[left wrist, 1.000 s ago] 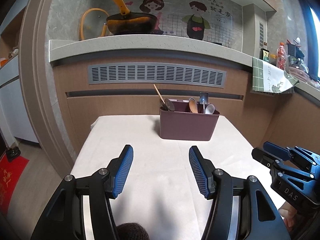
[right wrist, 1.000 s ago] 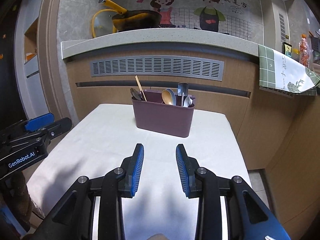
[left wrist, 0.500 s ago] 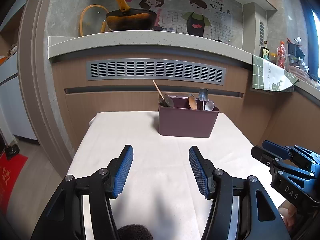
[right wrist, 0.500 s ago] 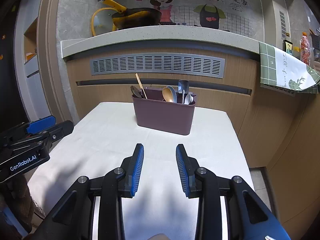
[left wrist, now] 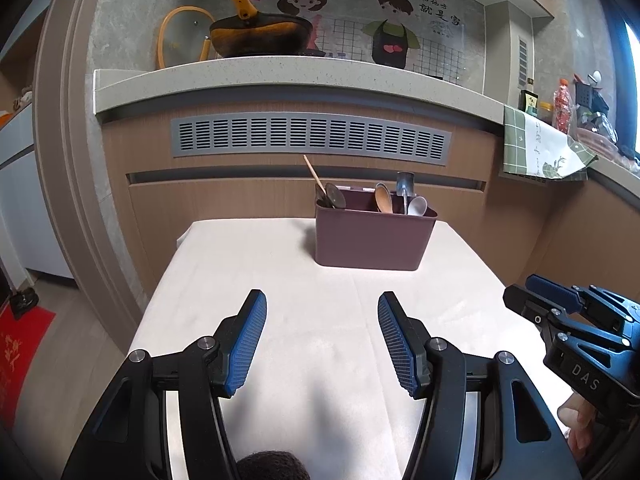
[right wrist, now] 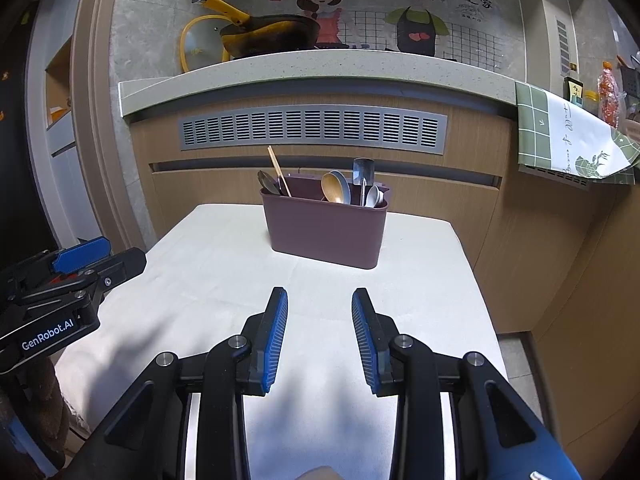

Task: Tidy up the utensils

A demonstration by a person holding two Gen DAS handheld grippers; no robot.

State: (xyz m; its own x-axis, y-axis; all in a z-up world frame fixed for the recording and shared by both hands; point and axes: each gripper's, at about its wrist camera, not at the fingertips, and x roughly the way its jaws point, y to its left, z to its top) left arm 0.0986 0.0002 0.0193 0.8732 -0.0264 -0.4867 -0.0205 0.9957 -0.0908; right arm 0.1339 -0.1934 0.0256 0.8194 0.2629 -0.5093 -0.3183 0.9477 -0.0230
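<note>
A maroon utensil holder (left wrist: 372, 238) stands at the far end of the white table (left wrist: 304, 320); it also shows in the right wrist view (right wrist: 326, 232). In it stand a wooden spoon (left wrist: 383, 198), a wooden chopstick (left wrist: 314, 174), a dark spoon (left wrist: 334, 195), a metal utensil (left wrist: 405, 188) and a pale spoon (left wrist: 417, 205). My left gripper (left wrist: 322, 312) is open and empty, well short of the holder. My right gripper (right wrist: 320, 308) is open and empty, also short of it, and shows at the right of the left wrist view (left wrist: 532, 292).
A kitchen counter (left wrist: 280, 74) with a vent panel (left wrist: 310, 138) rises behind the table. A wok (left wrist: 260, 36) and a glass lid (left wrist: 180, 36) sit on it. A green cloth (left wrist: 536, 148) hangs at the right. A red mat (left wrist: 20, 340) lies on the floor left.
Both grippers have drawn back and dipped slightly; the holder sits a little higher and farther in both views. Both stay open and empty.
</note>
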